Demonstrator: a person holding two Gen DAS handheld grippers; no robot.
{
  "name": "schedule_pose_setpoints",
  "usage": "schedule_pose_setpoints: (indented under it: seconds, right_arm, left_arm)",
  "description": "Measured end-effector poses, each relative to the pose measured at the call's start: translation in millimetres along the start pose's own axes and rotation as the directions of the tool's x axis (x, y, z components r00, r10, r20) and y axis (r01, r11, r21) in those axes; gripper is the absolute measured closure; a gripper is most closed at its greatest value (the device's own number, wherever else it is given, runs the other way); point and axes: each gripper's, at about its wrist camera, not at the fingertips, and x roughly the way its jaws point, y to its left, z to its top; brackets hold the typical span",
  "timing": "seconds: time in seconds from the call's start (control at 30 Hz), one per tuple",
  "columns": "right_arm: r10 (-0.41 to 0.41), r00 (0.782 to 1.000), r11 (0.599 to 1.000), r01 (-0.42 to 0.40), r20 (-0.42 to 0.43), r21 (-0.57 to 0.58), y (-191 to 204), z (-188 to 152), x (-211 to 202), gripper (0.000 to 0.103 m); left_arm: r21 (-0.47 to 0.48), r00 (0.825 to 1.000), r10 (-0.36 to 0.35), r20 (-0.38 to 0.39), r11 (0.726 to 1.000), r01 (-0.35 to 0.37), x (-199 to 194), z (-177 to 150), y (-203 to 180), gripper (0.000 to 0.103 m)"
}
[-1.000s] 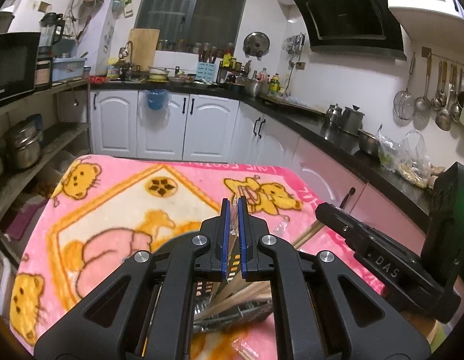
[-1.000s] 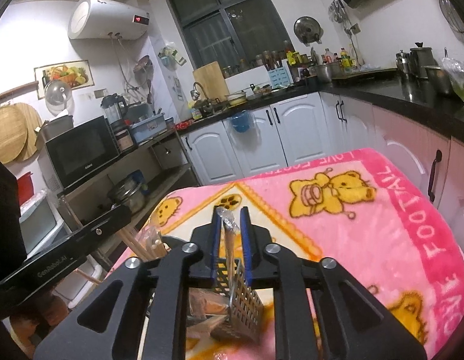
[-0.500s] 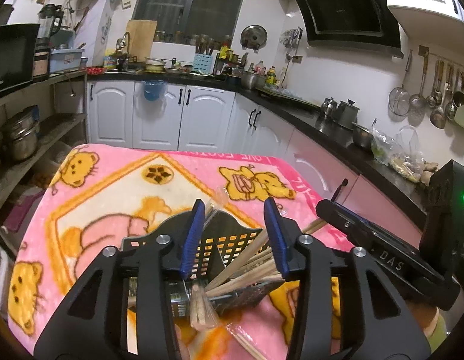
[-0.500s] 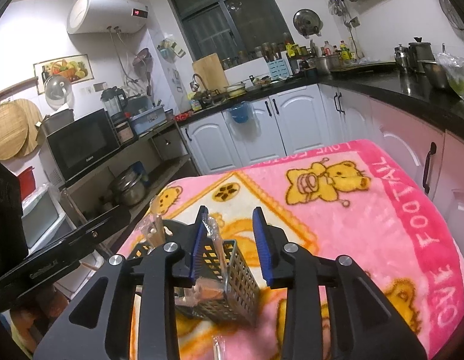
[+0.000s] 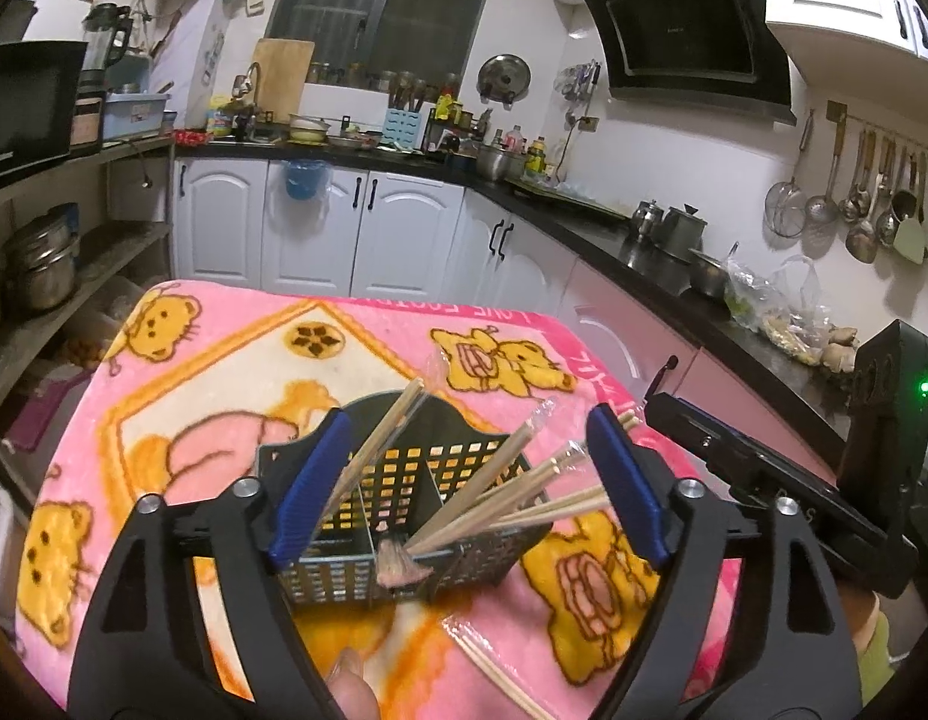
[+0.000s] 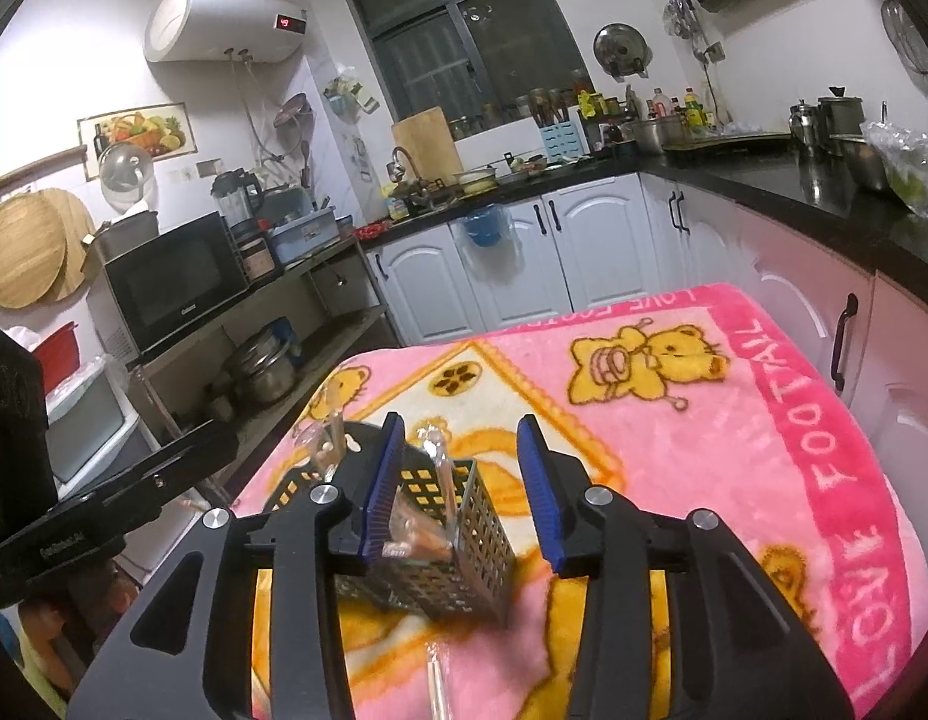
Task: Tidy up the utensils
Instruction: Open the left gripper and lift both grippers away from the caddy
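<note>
A black mesh utensil basket (image 5: 404,480) stands on the pink bear blanket (image 5: 224,372). It holds several wrapped wooden chopsticks (image 5: 511,489) that lean out to the right. My left gripper (image 5: 466,483) is open wide, above and in front of the basket, and holds nothing. In the right wrist view the basket (image 6: 464,540) sits below my right gripper (image 6: 464,492), which is open and empty. One wrapped chopstick pair (image 5: 493,672) lies on the blanket in front of the basket; it also shows in the right wrist view (image 6: 435,684).
The blanket covers a table in a kitchen. White cabinets (image 5: 320,228) and a black counter (image 5: 643,240) run behind and to the right. Shelves with pots (image 5: 44,270) and a microwave (image 6: 170,282) stand at the left.
Both grippers have opened, from shut on wrapped chopsticks a second ago to wide open now. The chopsticks now stand in the basket. Both grippers have drawn back a little.
</note>
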Motion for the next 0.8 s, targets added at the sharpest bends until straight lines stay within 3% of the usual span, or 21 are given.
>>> schedule_pose_setpoints:
  seconds: [0.4, 0.8]
  right_arm:
    - [0.017, 1.0, 0.998, -0.018, -0.019, -0.056, 18.6, -9.6, -25.5, 0.053]
    - [0.019, 0.998, 0.995, -0.024, -0.056, -0.092, 29.8, -30.0, -36.2, 0.048]
  left_arm:
    - [0.012, 1.0, -0.011, 0.004, 1.0, 0.011, -26.9, -13.8, -0.7, 0.013]
    - [-0.014, 1.0, -0.003, -0.023, 1.0, 0.002, -40.1, -32.9, 10.8, 0.011]
